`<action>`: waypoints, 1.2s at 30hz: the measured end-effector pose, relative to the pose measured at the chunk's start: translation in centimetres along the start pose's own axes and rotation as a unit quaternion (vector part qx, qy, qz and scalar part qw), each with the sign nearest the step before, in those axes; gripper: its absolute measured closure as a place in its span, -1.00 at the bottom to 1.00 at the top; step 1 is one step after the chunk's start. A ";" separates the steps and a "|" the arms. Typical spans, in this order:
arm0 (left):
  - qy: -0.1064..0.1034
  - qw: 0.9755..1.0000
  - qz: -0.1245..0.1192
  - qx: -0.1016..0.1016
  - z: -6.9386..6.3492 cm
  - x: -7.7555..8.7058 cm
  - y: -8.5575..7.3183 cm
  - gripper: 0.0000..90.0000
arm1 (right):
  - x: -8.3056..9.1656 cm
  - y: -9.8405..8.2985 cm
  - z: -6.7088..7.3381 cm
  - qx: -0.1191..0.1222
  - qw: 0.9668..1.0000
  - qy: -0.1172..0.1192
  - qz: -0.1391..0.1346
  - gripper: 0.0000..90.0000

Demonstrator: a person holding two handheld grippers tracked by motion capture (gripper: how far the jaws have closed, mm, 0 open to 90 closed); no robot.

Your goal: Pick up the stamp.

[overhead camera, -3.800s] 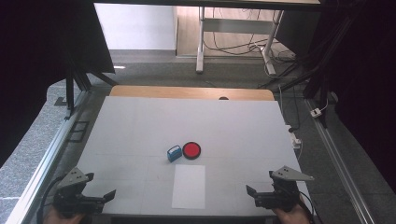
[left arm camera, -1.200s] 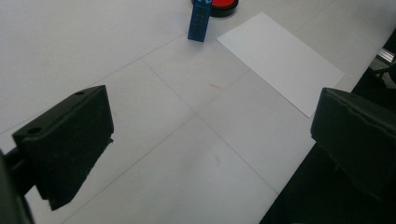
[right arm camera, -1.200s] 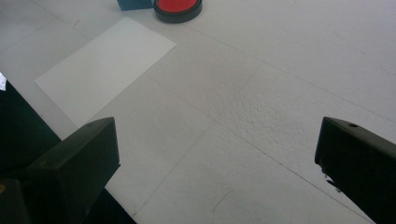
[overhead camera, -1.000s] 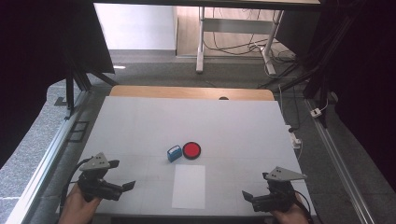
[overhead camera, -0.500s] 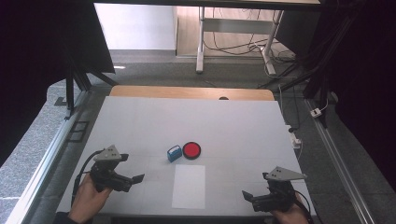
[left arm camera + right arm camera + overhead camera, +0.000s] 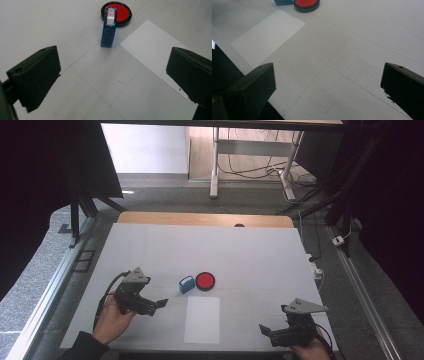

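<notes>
A small blue stamp (image 6: pixel 187 284) stands upright mid-table, touching or nearly touching a round red ink pad (image 6: pixel 205 280) in a black case on its right. A white paper sheet (image 6: pixel 202 319) lies just in front of them. My left gripper (image 6: pixel 161 303) is open, a short way left of the stamp and pointing toward it; in the left gripper view the blue stamp (image 6: pixel 108 27) and red pad (image 6: pixel 116 10) sit ahead between the jaws, the paper (image 6: pixel 160 52) to the right. My right gripper (image 6: pixel 264 330) is open near the front right edge, empty.
The white table (image 6: pixel 250 255) has a wooden strip (image 6: pixel 200 219) along its far edge. Metal rails (image 6: pixel 45 290) run along both sides. Beyond the table stand desk legs and floor cables (image 6: pixel 300 180). The right gripper view shows the paper (image 6: pixel 268 33) and pad (image 6: pixel 307 3) far off.
My left gripper has moved forward and rightward from the front left corner toward the stamp. The right gripper has stayed near the front right edge.
</notes>
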State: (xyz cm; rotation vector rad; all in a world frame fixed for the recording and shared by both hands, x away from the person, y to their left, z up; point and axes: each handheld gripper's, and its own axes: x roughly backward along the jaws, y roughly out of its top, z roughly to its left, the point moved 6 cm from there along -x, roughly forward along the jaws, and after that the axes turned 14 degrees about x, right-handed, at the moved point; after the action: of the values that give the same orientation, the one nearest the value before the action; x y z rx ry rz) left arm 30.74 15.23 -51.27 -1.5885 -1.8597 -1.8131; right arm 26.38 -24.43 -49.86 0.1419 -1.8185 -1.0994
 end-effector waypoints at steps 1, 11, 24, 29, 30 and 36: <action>0.000 1.000 0.000 0.000 0.0 0.0 0.0 -1.00 | 0.0 0.0 0.0 0.000 1.000 0.000 -0.001 -1.00; -0.003 1.000 0.013 -0.007 0.2 -2.3 1.5 -1.00 | 0.0 0.0 0.0 0.000 1.000 0.002 -0.001 -1.00; -0.016 0.999 0.032 -0.019 0.2 -5.5 2.9 -1.00 | -0.1 0.0 0.1 0.002 1.000 0.005 0.000 -1.00; -0.004 0.998 0.044 -0.033 0.0 -6.9 3.2 -1.00 | -0.1 0.0 0.1 0.003 1.000 0.005 0.000 -1.00; -0.003 0.998 0.044 -0.035 -0.1 -7.3 3.3 -1.00 | -0.1 0.0 0.1 0.003 1.000 0.005 0.000 -1.00; 0.010 0.997 0.054 -0.047 -0.3 -8.8 3.7 -0.90 | -0.1 0.0 0.1 0.003 1.000 0.006 0.001 -1.00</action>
State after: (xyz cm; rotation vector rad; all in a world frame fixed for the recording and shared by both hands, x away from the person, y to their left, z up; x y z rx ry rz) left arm 37.10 8.98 -54.63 -1.6600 -1.6688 -1.8887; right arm 26.34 -24.33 -49.93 0.1503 -1.8121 -1.0898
